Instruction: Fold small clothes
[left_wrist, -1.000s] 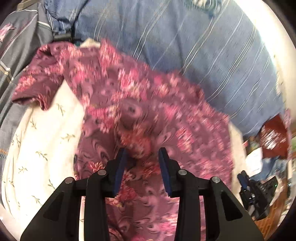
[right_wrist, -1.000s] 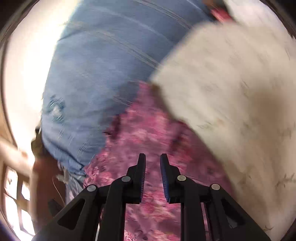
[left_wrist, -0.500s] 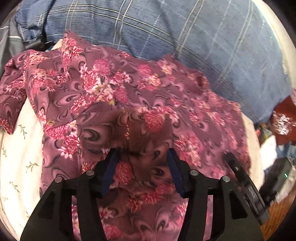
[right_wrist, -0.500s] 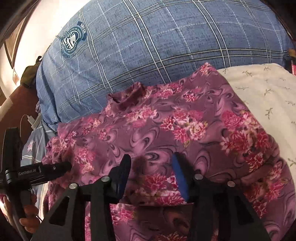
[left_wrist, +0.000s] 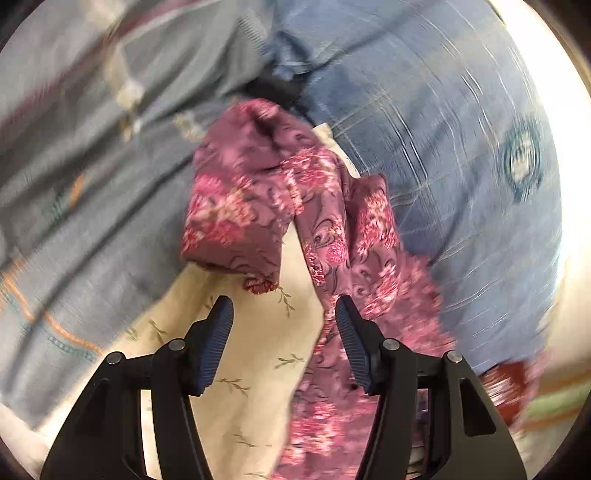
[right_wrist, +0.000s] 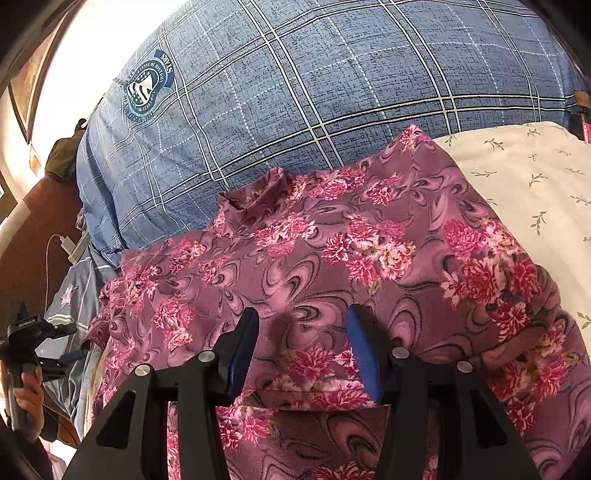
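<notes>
A small purple garment with pink flowers (right_wrist: 332, 254) lies spread on a cream leaf-print sheet (right_wrist: 535, 173). My right gripper (right_wrist: 301, 347) is open, its jaws low over the garment's near part, holding nothing. In the left wrist view the garment's sleeve (left_wrist: 243, 206) and side edge (left_wrist: 351, 258) show, blurred. My left gripper (left_wrist: 282, 332) is open and empty over the cream sheet (left_wrist: 251, 350), just short of the sleeve. The left gripper also shows at the far left of the right wrist view (right_wrist: 55, 343), held in a hand.
A blue checked pillow (right_wrist: 295, 92) with a round badge lies behind the garment. Grey-blue striped clothing (left_wrist: 92, 166) lies left of the sleeve. A cable and charger (right_wrist: 66, 243) hang by a brown surface at the left.
My left gripper has swung left off the garment's middle to the sleeve side, with motion blur. My right gripper has opened wider and stays over the garment.
</notes>
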